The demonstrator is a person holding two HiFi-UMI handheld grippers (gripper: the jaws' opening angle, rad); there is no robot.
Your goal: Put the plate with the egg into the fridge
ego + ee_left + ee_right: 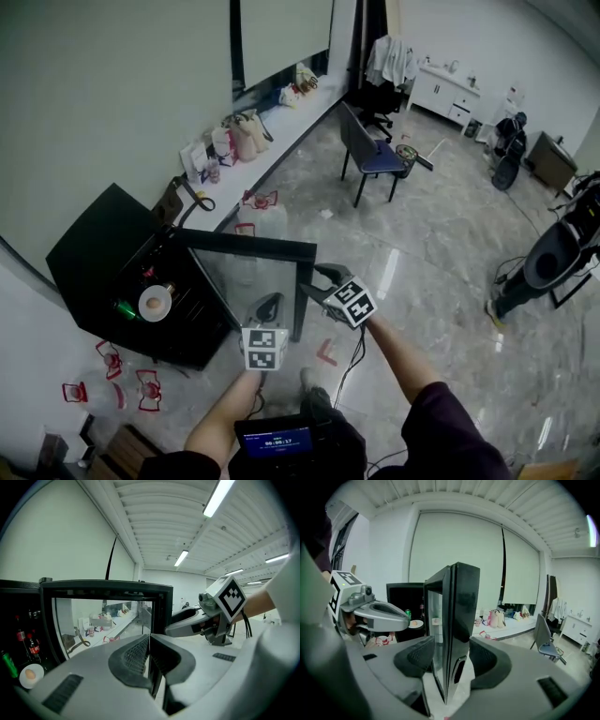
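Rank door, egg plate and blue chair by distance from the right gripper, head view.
1. Door: its free edge is gripped between the right gripper jaws.
2. Plate: to the left, inside the fridge.
3. Chair: farthest, up the floor by the window ledge.

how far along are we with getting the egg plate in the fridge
Done: the plate with the egg sits inside the open fridge. In hand: the right gripper clamps the free edge of the fridge door; the left gripper is shut and empty. Left: swing the door closed.
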